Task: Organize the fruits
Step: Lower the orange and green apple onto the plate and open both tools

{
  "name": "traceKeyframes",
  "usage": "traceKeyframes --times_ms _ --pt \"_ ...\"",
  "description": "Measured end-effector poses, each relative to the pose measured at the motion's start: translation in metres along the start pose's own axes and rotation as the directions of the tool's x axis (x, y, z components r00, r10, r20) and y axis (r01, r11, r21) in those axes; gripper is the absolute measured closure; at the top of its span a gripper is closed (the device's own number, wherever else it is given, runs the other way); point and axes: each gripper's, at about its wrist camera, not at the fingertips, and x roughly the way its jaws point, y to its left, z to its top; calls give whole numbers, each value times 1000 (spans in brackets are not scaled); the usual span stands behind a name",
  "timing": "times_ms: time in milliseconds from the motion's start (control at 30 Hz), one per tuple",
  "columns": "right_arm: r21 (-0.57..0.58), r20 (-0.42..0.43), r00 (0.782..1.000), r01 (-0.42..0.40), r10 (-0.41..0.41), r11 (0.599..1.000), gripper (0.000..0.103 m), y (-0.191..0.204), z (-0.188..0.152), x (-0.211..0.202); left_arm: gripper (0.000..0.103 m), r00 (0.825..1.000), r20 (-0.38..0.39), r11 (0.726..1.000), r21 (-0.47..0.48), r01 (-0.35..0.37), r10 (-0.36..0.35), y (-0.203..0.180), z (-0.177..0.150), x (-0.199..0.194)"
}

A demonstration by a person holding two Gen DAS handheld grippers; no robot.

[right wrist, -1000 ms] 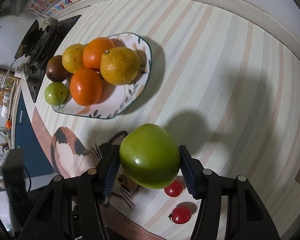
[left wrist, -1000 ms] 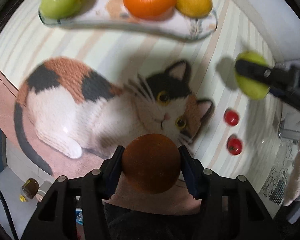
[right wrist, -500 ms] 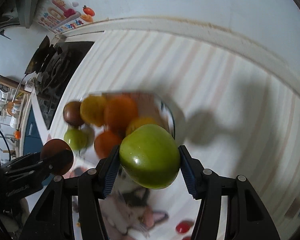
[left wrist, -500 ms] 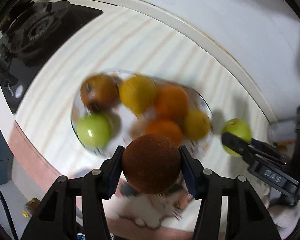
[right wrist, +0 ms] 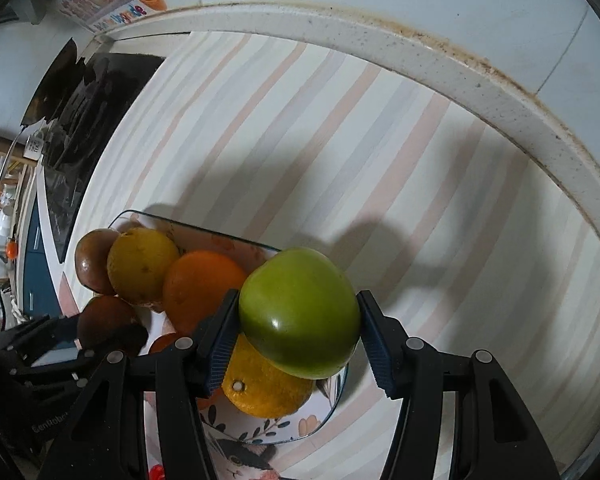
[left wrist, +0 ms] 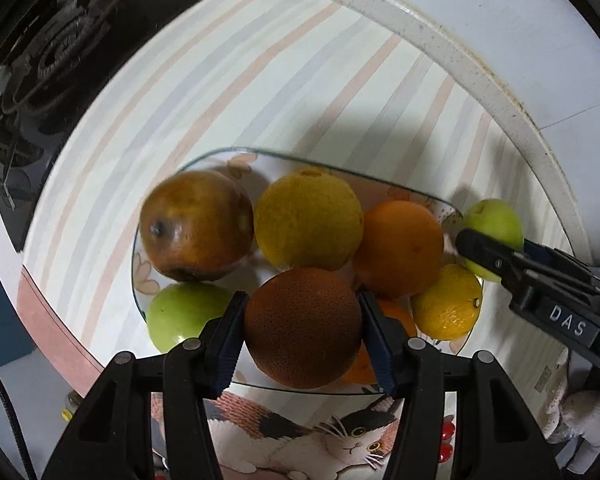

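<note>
Left wrist view: the left tool (left wrist: pixel 302 326) is clamped on a round brown rough-skinned fruit (left wrist: pixel 303 326), no long axis discernible, held above the near edge of the plate (left wrist: pixel 137 256), which carries a brown apple (left wrist: pixel 196 226), a yellow citrus (left wrist: pixel 308 220), an orange (left wrist: pixel 400 248), a green apple (left wrist: pixel 184 314) and a small yellow citrus (left wrist: pixel 446 302). Right wrist view: the right tool (right wrist: pixel 298 314) is clamped on a large green fruit (right wrist: pixel 298 312), slightly wider than tall, its long axis across the pads, above the plate's right edge on the striped counter (right wrist: pixel 340 140). Only the left view shows the printed cat (left wrist: pixel 352 440) whole and the plate's green apple; only the right shows the stovetop (right wrist: pixel 84 120) beyond.
</note>
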Motion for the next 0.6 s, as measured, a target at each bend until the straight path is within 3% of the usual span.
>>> traceKeyframes --times_ms 267,400,600 --pt "17 -13 998 -68 68 998 31 -4 3 -2 40 999 12 997 -62 37 -36 10 -6 -8" --pt "22 -20 998 -64 64 998 25 -7 0 -1 18 999 31 998 -55 32 -30 9 -8 -16" --pt "28 4 999 -52 52 998 21 -11 -5 -13 18 998 68 999 -51 19 -15 12 -10 -28"
